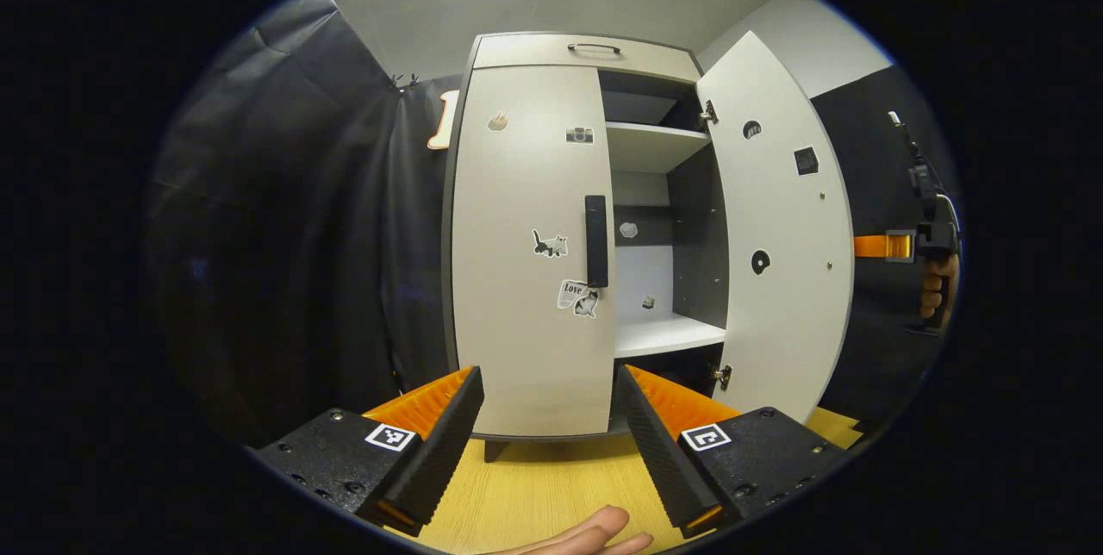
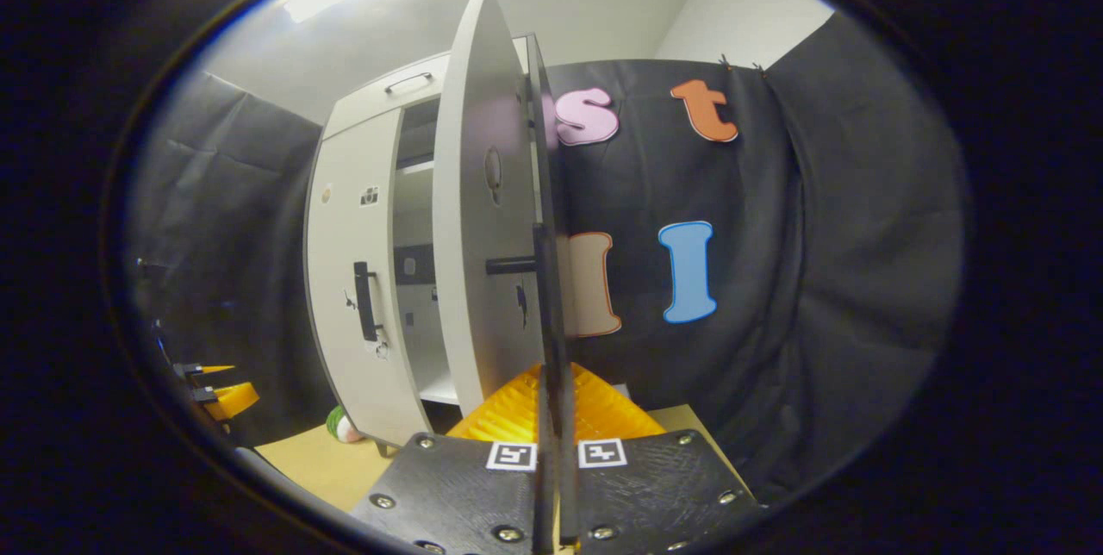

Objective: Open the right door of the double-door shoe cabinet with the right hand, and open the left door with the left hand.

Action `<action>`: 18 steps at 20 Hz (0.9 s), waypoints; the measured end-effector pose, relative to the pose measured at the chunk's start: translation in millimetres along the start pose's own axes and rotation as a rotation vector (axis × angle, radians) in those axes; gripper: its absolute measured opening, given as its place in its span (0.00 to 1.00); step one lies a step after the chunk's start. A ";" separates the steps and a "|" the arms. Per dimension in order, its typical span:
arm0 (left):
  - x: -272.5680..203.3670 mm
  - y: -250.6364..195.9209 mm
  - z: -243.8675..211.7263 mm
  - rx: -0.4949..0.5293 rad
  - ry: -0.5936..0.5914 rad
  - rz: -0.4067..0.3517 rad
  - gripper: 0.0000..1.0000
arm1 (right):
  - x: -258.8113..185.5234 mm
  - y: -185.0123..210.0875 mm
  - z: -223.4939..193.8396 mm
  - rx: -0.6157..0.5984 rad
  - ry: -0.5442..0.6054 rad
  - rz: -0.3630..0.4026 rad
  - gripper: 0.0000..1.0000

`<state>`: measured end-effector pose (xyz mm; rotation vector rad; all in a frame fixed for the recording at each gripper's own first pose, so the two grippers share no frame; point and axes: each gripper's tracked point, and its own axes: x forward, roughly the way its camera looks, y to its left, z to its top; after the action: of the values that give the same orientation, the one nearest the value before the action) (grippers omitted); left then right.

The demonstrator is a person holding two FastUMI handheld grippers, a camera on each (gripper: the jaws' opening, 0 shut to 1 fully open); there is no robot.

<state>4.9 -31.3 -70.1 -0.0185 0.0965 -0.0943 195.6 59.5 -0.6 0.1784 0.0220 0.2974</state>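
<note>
The shoe cabinet (image 1: pixel 551 193) stands on a yellow wooden worktop (image 1: pixel 551 486), near the left hand-held gripper (image 1: pixel 547 417) and straight ahead of it. That hand-held gripper is open, its two fingers spread wide and touching nothing, with the closed left door (image 1: pixel 526 279) just beyond them. The door's dark upright handle (image 1: pixel 595 240) sits at its right edge, and several small stickers (image 1: pixel 550 243) dot its face. A fingertip of the person's hand (image 1: pixel 595 533) shows at the near edge of the left gripper view. To the right, the right door (image 1: pixel 775 236) is swung open, baring pale shelves (image 1: pixel 659 146) inside. Farther right, past that door, a hand (image 1: pixel 935 283) holds the right hand-held gripper (image 1: pixel 896 246).

In the right gripper view the right hand-held gripper (image 2: pixel 551 417) has its fingers drawn close together, with the edge of the open right door (image 2: pixel 482 236) running up between them; whether both fingers press on it I cannot tell. A drawer with a handle (image 2: pixel 409 81) tops the cabinet
</note>
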 end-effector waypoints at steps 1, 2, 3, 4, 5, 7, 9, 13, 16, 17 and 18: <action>1.2 0.2 1.3 -0.003 0.001 -0.003 0.96 | -4.6 -2.5 3.4 -0.007 -0.024 -0.023 0.00; 3.2 -0.3 4.6 -0.001 -0.004 -0.009 0.96 | -9.9 -8.0 9.5 -0.039 -0.058 -0.061 0.05; 6.7 1.1 8.7 0.001 -0.011 -0.013 0.96 | -17.2 -13.2 15.0 -0.074 -0.092 -0.096 0.05; 10.5 3.6 13.2 0.001 -0.016 -0.007 0.94 | -26.8 -14.6 18.2 -0.101 -0.123 -0.122 0.05; 14.2 6.9 17.4 0.000 -0.023 0.002 0.96 | -37.0 -6.2 20.9 -0.120 -0.145 -0.134 0.08; 22.8 8.2 23.7 -0.016 -0.019 0.003 0.96 | -61.3 14.1 24.9 -0.111 -0.181 -0.118 0.23; 31.1 6.4 25.7 -0.027 0.000 -0.011 0.96 | -81.2 28.4 27.6 -0.079 -0.192 -0.127 0.41; 47.9 1.6 32.9 -0.032 0.005 -0.039 0.96 | -100.2 63.4 13.4 -0.025 -0.134 -0.133 0.77; 62.8 -0.5 44.4 -0.030 -0.008 -0.056 0.96 | -102.5 99.4 7.4 -0.061 -0.105 -0.062 0.98; 70.6 0.6 50.4 -0.031 -0.019 -0.060 0.96 | -106.2 104.2 3.1 -0.070 -0.094 -0.062 0.98; 77.8 2.5 55.9 -0.039 -0.029 -0.058 0.96 | -109.6 108.2 1.2 -0.071 -0.088 -0.066 1.00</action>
<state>87.6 -35.4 -21.9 -0.0621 0.0690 -0.1502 59.6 128.9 19.3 0.1204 -0.0698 0.2241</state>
